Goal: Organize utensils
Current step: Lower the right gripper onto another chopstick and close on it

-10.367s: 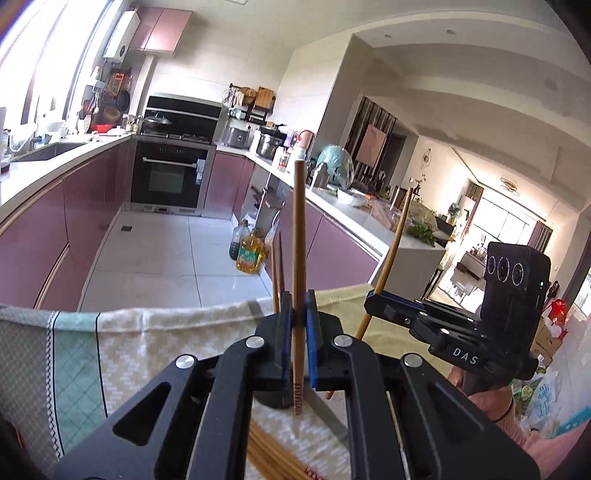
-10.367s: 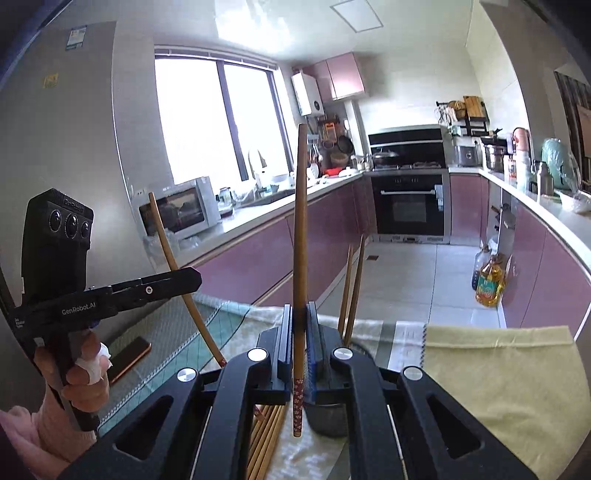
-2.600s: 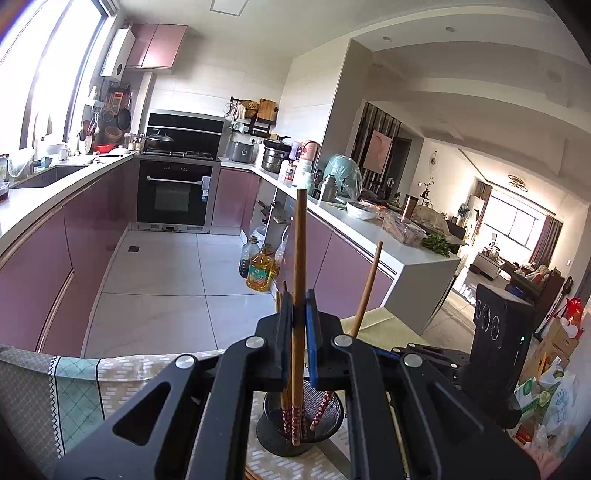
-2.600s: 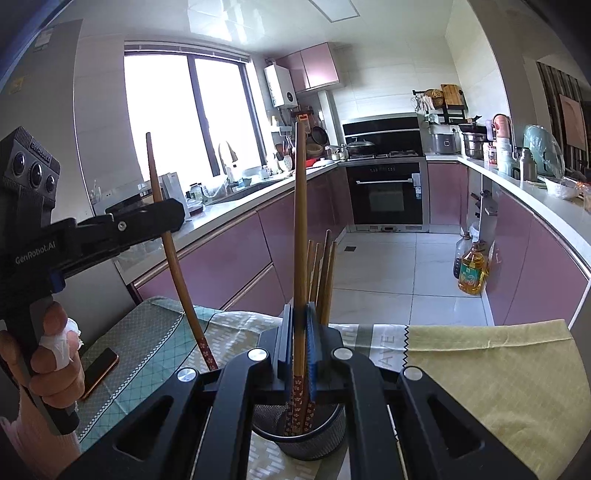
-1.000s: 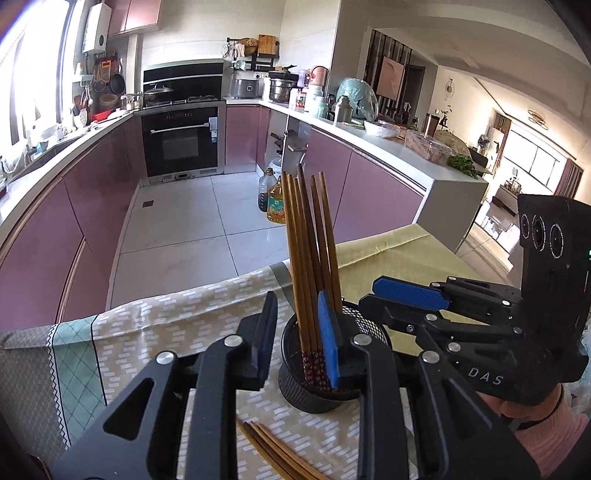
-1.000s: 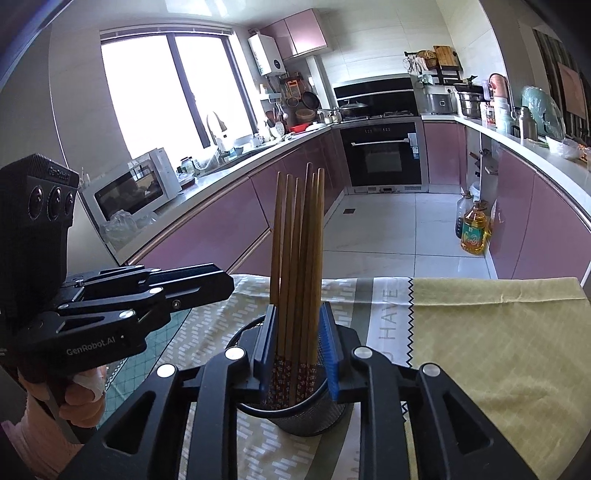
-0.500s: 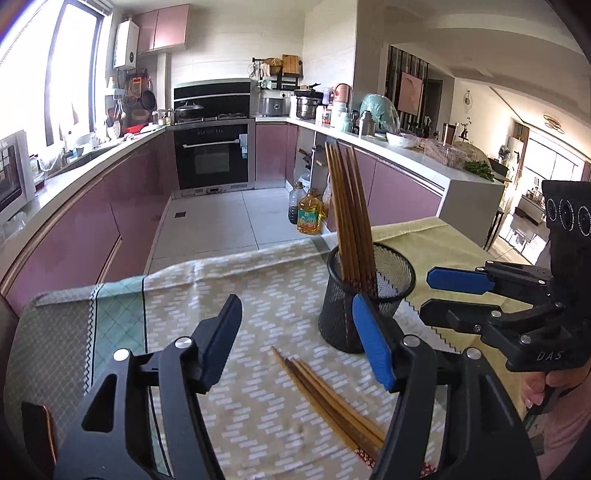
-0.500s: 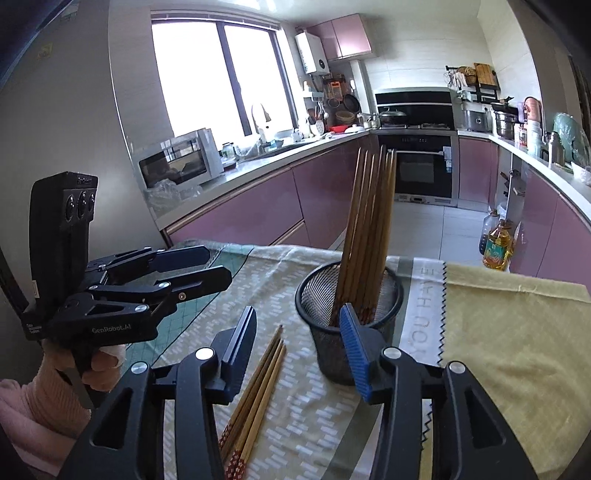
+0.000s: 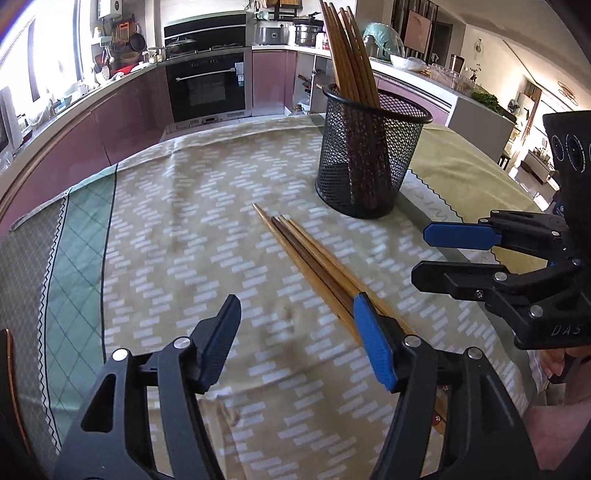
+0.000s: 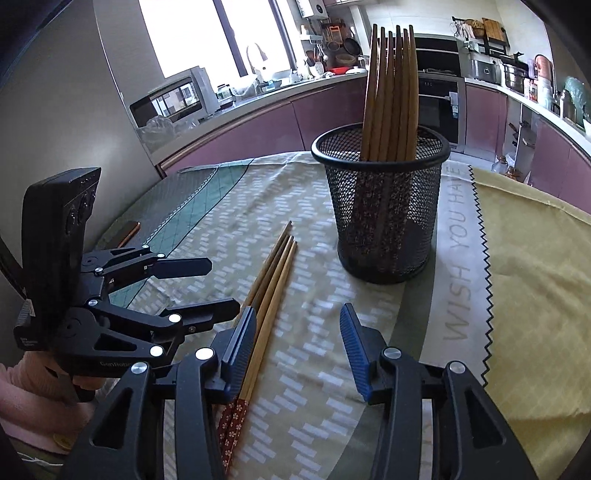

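A home kitchen: glossy mauve base cabinets (image 9: 122, 122) under a pale curved worktop (image 10: 273, 92), a black built-in oven (image 9: 206, 90), a silver microwave (image 10: 173, 98), hanging pans by a bright window (image 10: 192, 33), and a cloth-covered table (image 9: 177, 229).

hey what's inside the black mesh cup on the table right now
A bundle of wooden chopsticks stands upright in the mesh cup, tips up, patterned ends down. Through the mesh nothing else shows, but the cup's floor is hidden.
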Motion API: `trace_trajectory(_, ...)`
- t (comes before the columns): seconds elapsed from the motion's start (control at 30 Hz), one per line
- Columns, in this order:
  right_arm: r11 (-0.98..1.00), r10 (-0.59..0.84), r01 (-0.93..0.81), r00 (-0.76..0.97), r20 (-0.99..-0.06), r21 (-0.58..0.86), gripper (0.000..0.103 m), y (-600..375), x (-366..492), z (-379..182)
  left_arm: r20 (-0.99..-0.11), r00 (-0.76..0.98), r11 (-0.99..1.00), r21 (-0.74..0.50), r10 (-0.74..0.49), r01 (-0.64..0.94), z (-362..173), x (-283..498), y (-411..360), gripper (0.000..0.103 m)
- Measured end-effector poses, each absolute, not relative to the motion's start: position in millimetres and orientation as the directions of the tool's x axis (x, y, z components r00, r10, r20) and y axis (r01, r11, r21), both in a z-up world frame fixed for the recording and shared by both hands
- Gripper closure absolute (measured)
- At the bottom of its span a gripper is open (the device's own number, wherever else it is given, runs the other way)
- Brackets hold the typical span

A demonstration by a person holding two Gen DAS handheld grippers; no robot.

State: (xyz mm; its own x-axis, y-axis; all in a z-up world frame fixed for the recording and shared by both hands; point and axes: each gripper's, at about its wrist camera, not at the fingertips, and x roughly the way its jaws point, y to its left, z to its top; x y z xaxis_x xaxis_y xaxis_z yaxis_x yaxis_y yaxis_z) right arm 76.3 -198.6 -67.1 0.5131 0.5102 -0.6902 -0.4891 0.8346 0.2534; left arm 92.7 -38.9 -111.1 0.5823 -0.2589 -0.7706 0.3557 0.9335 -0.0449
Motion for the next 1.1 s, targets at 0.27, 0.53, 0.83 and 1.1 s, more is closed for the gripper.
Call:
trace_trajectory(0.27,0.835,0.509,-0.487,0.503,-0.698,0.258,0.058,-192,73,-71,-0.782,0.57,0.932,-0.036,-0.251,0.361,-116,92,-43,0.041)
trace_trajectory(0.53,0.832,0.502,-0.498,0.492,-0.711,0.243,0.058,-187,69,-76,-0.788,0.554,0.925,-0.049,-0.268,0.378,-116,92,-38,0.044)
trace_trajectory(0.83,0.839,0.459,-0.514,0.49,-0.741,0.18,0.06,-173,69,-82,-0.788,0.552,0.923,-0.054,-0.273,0.38,-115,93,-33,0.06)
trace_trajectory(1.1,0.848,0.426,-0.511,0.497,-0.756,0.142,0.067,-167,70,-83,-0.789,0.544,0.919,-0.062,-0.284,0.39,-114,93,-31,0.075)
